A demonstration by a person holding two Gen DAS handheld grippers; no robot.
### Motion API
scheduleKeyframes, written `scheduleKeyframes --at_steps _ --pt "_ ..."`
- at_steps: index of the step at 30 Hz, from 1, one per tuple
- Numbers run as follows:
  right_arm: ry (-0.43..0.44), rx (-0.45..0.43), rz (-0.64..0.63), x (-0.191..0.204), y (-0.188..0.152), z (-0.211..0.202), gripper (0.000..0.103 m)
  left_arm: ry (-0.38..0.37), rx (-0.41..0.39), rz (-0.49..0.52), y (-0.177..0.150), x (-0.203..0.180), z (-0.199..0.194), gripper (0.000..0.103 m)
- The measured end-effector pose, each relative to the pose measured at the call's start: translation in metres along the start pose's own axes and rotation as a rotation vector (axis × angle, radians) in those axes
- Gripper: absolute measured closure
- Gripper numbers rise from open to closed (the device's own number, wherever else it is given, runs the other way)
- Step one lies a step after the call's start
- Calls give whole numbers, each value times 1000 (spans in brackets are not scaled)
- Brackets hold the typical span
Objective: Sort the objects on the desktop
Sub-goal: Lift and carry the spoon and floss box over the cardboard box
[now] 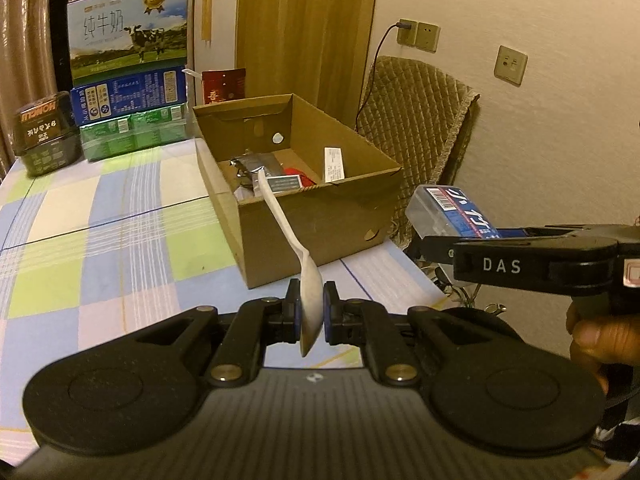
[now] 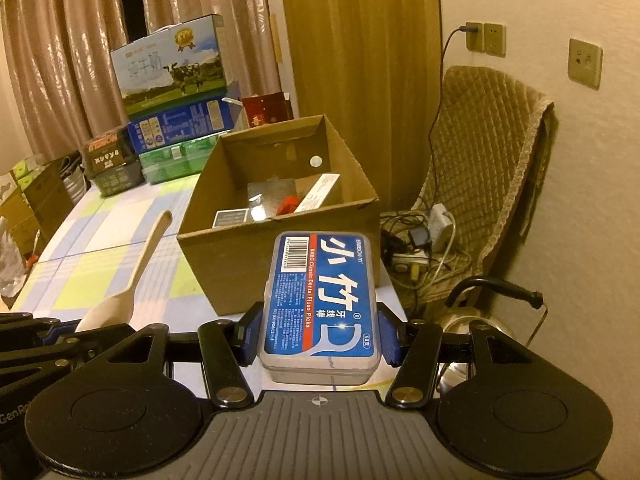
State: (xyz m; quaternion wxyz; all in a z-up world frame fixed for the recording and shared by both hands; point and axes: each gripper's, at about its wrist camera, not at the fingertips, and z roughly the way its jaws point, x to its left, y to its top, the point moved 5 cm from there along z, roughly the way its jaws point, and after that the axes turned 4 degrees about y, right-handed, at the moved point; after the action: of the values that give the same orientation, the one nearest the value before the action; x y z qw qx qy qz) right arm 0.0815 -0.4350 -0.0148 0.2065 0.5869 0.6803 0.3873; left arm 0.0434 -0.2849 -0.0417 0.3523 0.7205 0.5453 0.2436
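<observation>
The left tool (image 1: 311, 312) is built of matte black plastic, with blue ribbed pads (image 1: 297, 314) fitted inside its fingertips. Each finger is carried on black link bars fastened by brass-coloured round screws, and two large black discs flank a grey ribbed housing marked with a small crosshair. The right tool (image 2: 320, 334) is made the same way; on its side, white letters "DAS" are printed.

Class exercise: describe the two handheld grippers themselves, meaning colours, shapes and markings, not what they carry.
Both are matte black, with two round discs and hinged link arms fixed by brass-coloured pivots. The left gripper and right gripper have blue finger pads. White "DAS" lettering marks the right gripper's side. No cables or sleeves show.
</observation>
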Motion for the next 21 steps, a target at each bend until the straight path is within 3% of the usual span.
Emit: scheduleKeyframes --at_steps 21 --pt "-24 -42 -46 -4 40 8 50 -28 -59 -7 43 -1 18 96"
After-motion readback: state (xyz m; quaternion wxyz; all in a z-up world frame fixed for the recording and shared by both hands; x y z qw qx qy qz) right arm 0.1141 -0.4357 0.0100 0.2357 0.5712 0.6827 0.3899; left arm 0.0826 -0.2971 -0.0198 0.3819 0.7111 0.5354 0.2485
